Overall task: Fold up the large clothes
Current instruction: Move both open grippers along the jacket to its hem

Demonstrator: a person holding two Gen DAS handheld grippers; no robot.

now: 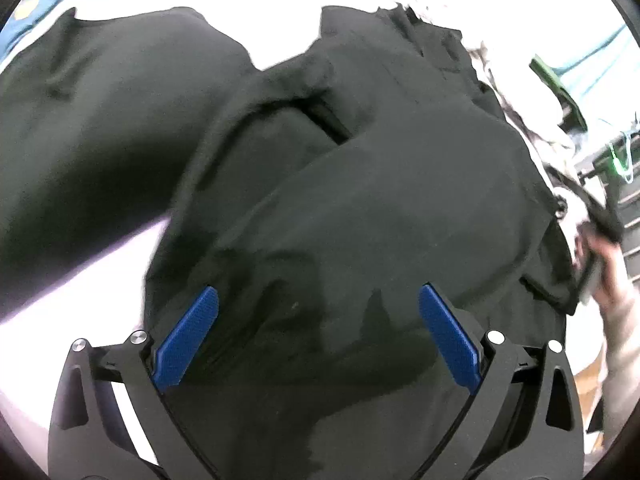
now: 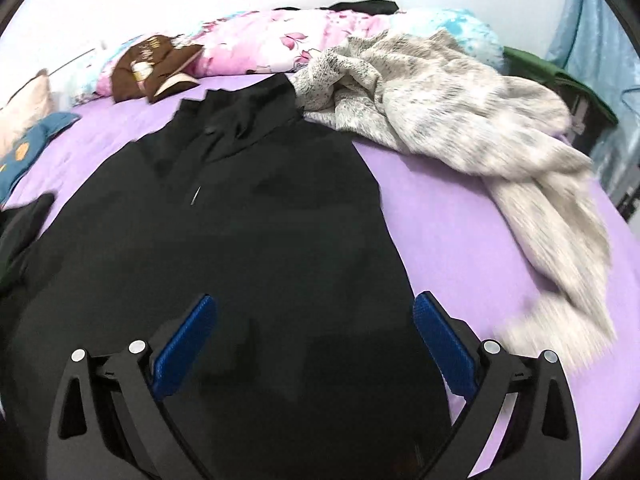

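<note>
The large black zip-neck fabric top (image 2: 240,208) lies spread on the purple-sheeted bed (image 2: 460,240), soft, limp and likely light. Left gripper (image 1: 318,300) and right gripper (image 2: 314,308) hover released, empty; pinch hem corners or shoulders.

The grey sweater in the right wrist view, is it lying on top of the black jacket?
No, the grey sweater lies beside the black jacket, on the purple sheet.

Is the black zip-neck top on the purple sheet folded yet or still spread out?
Partly folded. In the left wrist view, the black zip-neck top has one flap lying over its body; its collar lies flat on the purple sheet.
</note>
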